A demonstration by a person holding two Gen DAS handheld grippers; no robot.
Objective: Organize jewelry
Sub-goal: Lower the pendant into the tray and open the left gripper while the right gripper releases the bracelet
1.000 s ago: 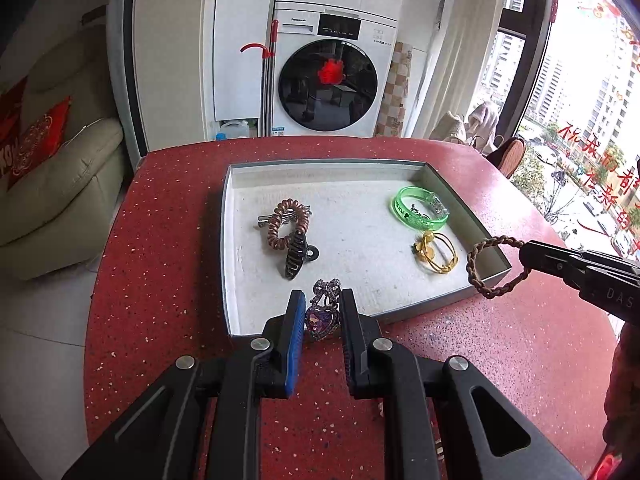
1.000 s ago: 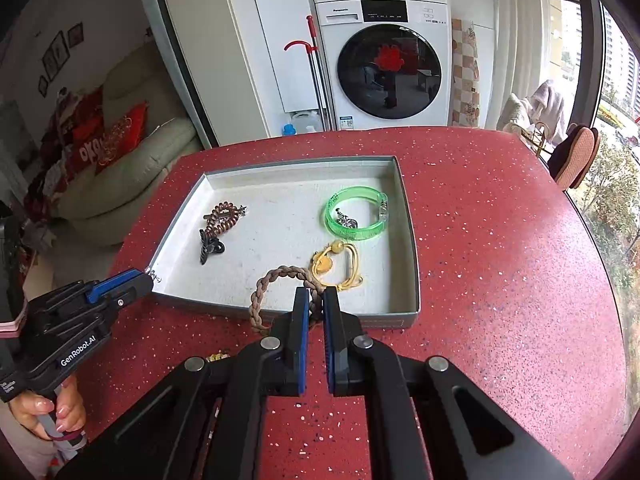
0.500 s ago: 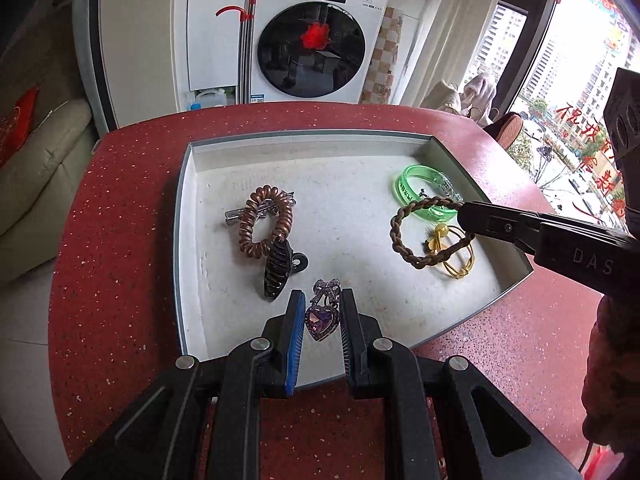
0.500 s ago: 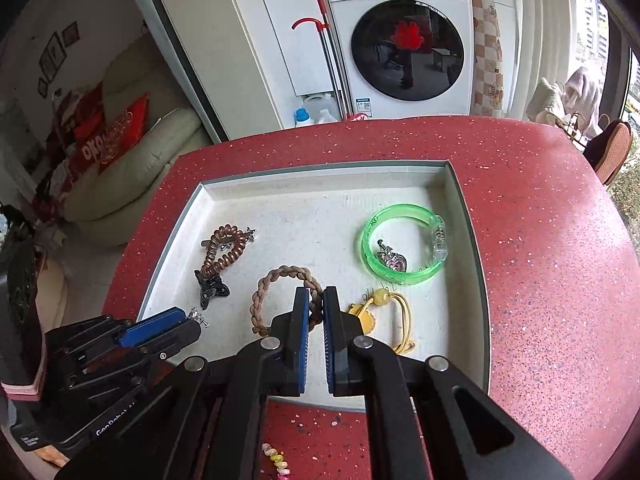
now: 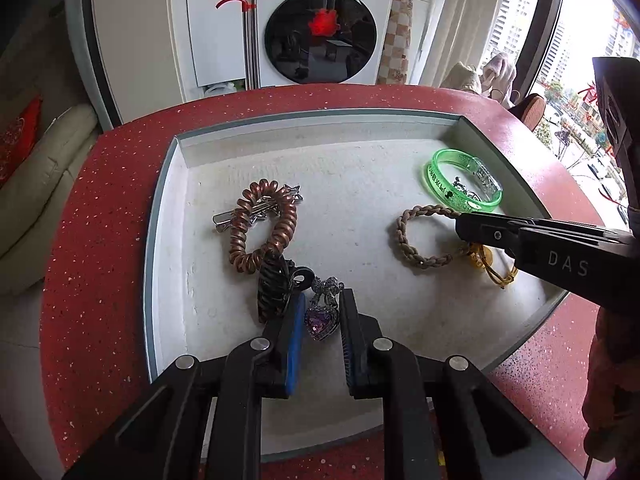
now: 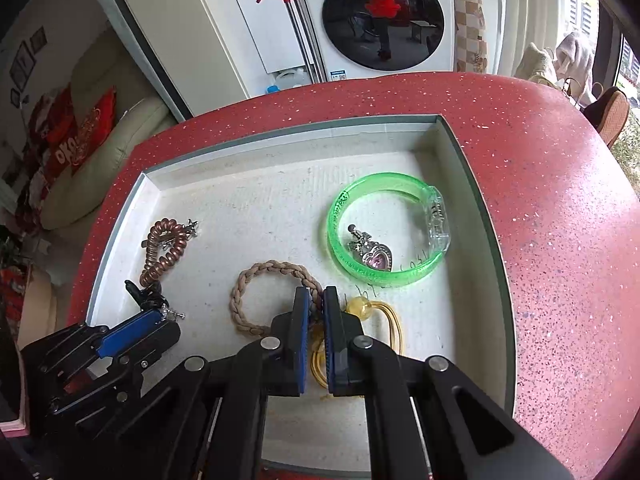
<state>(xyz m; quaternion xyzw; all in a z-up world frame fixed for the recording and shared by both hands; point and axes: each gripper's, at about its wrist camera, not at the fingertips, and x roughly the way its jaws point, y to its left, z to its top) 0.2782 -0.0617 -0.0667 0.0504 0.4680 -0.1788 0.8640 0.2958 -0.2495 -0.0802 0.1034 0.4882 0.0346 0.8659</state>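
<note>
A grey-rimmed tray with a white floor sits on the red table. My left gripper is shut on a purple heart brooch, low over the tray's near left. My right gripper is shut on a tan braided bracelet, which lies on the tray floor; it also shows in the left wrist view. In the tray lie a copper coil hair tie on a silver clip, a black claw clip, a green bangle around a pink heart charm, and a yellow cord bracelet.
The red speckled table surrounds the tray. A washing machine stands behind it, a cream sofa to the left, and windows to the right.
Both grippers have moved forward and down into the tray. The braided bracelet went from hanging over the tray's right edge to lying on its floor. The brooch now hangs beside the black clip.
</note>
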